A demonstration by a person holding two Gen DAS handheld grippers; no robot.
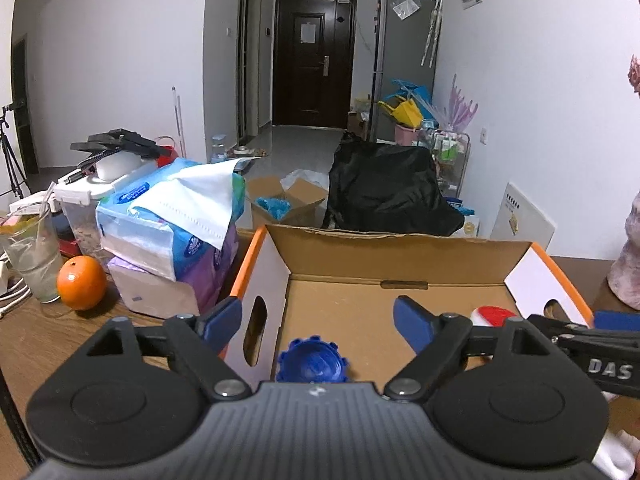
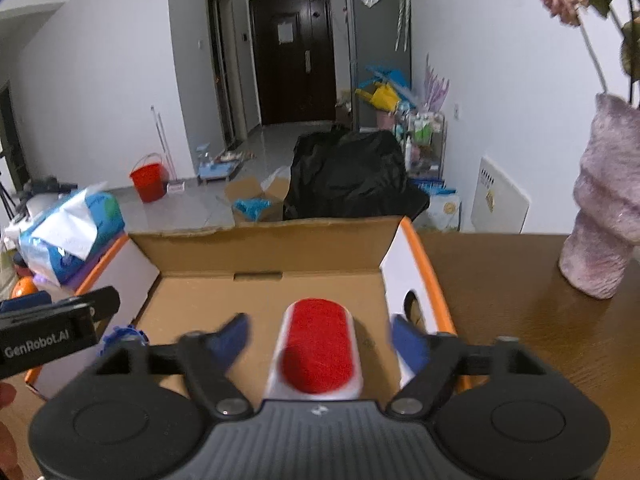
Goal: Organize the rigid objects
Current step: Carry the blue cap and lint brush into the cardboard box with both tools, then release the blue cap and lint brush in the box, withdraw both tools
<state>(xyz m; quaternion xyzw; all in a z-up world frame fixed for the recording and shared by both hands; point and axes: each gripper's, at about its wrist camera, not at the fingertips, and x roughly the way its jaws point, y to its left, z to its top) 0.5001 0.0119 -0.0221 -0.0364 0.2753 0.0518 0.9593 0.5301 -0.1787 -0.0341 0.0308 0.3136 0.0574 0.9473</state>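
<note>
An open cardboard box (image 1: 400,256) with orange-edged white side flaps stands on the wooden table; it also shows in the right wrist view (image 2: 264,248). My left gripper (image 1: 318,316) is open above the box's left part, over a blue toothed plastic cap (image 1: 312,364) lying on the box floor. My right gripper (image 2: 320,336) is open, its blue fingers either side of a white object with a red oval pad (image 2: 318,346) lying in the box. That object shows in the left wrist view (image 1: 494,315). The blue cap shows in the right wrist view (image 2: 122,336).
Left of the box are stacked tissue packs (image 1: 168,224), an orange (image 1: 81,283), a glass of drink (image 1: 30,248) and a plastic container (image 1: 84,200). A pink textured vase (image 2: 604,216) stands on the table at the right. Beyond lie a black bag (image 1: 388,188) and a floor box (image 1: 280,200).
</note>
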